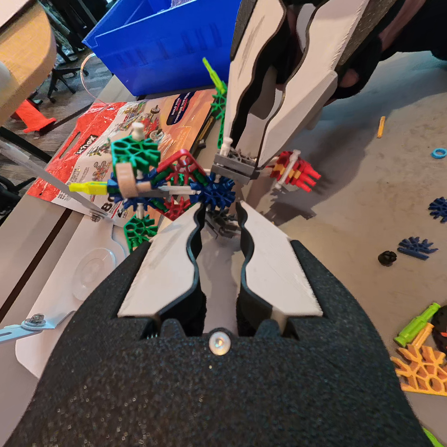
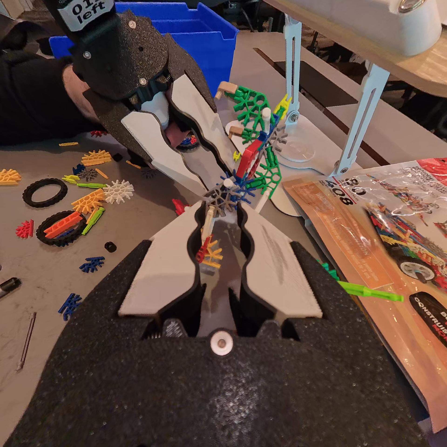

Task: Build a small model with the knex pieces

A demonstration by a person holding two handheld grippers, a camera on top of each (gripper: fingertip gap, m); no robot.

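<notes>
A model of coloured plastic rods and connectors (image 1: 154, 174) is held above the grey table (image 1: 350, 193) between both grippers. It has green panels, a red panel, tan clips and a yellow rod. My left gripper (image 1: 219, 208) is shut on the model's blue snowflake connector (image 1: 214, 191). In the right wrist view the left gripper (image 2: 225, 173) comes in from the upper left. My right gripper (image 2: 220, 205) is shut on a grey connector (image 2: 216, 199) at the model's near end. A white rod with red and yellow connectors (image 2: 209, 254) hangs between its fingers. In the left wrist view the right gripper (image 1: 244, 157) reaches down from above.
A blue bin (image 1: 157, 43) stands at the back. A printed toy bag (image 2: 362, 229) lies on the right. Loose connectors, rods and black tyres (image 2: 44, 192) are scattered on the left. A white stand base with pale blue brackets (image 2: 292, 154) is behind the model. Less than 4 cm separates the two grippers' tips.
</notes>
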